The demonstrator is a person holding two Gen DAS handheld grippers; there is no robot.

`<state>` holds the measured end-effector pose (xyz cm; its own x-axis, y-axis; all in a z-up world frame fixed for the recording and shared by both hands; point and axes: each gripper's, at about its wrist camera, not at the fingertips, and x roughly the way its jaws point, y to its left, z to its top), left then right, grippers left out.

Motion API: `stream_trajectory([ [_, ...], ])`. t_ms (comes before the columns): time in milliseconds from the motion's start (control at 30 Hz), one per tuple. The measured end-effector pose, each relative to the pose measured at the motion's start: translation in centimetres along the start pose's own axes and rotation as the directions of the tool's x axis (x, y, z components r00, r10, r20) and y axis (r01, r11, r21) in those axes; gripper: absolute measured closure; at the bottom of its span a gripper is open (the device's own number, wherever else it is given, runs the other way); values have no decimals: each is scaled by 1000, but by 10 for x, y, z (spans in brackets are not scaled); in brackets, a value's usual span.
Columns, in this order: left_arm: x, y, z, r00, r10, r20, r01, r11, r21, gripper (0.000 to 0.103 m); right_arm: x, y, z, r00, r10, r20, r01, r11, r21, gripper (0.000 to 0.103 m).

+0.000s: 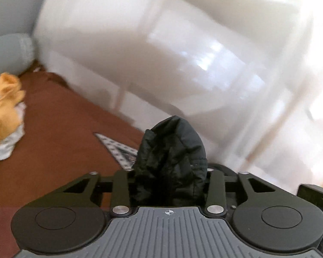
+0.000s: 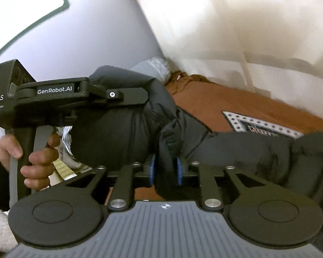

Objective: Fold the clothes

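Each gripper pinched the black jacket: the right gripper [image 2: 165, 172] on a fold between its blue pads [image 2: 152, 169], the left gripper [image 1: 169, 180] on a bunched end. The jacket [image 2: 122, 129] hung between them above the brown bed [image 2: 215, 99]. Best to spread the hands, pull it taut, then lay it flat clear of the yellow cloth [image 1: 4, 107].

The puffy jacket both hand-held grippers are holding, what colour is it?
Black; the puffy jacket shows best in the right wrist view.

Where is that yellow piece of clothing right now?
The yellow garment lies crumpled at the far left of the left wrist view, on the brown bedcover, on top of some white laundry and below a grey bolster pillow.
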<state>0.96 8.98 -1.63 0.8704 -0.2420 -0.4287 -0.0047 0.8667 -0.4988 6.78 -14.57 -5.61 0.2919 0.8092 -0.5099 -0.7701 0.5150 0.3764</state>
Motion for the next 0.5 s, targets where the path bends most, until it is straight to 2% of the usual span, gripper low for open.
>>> stream_trajectory([
  [33, 1, -8, 0, 1000, -11, -5, 11, 1000, 23, 74, -9, -5, -1, 1000, -9, 13, 9, 1000, 12, 69],
  [67, 2, -17, 0, 1000, -20, -8, 21, 998, 51, 75, -17, -10, -2, 1000, -18, 25, 18, 1000, 23, 59],
  [100, 2, -27, -1, 1000, -29, -9, 30, 996, 84, 75, -27, -16, 0, 999, -26, 33, 25, 999, 31, 54],
  [233, 11, -69, -8, 994, -95, -44, 103, 973, 208, 73, -71, -37, 11, 990, -99, 95, 94, 994, 61, 51],
  [300, 20, -89, -15, 990, -121, -74, 136, 953, 272, 72, -94, -45, 17, 985, -118, 123, 107, 990, 93, 44],
  [400, 32, -117, -35, 982, -149, -118, 181, 920, 348, 70, -121, -53, 31, 986, -70, 152, 45, 985, 165, 41],
  [500, 38, -132, -57, 978, -158, -138, 200, 896, 397, 70, -136, -54, 38, 991, -17, 131, -14, 974, 226, 36],
])
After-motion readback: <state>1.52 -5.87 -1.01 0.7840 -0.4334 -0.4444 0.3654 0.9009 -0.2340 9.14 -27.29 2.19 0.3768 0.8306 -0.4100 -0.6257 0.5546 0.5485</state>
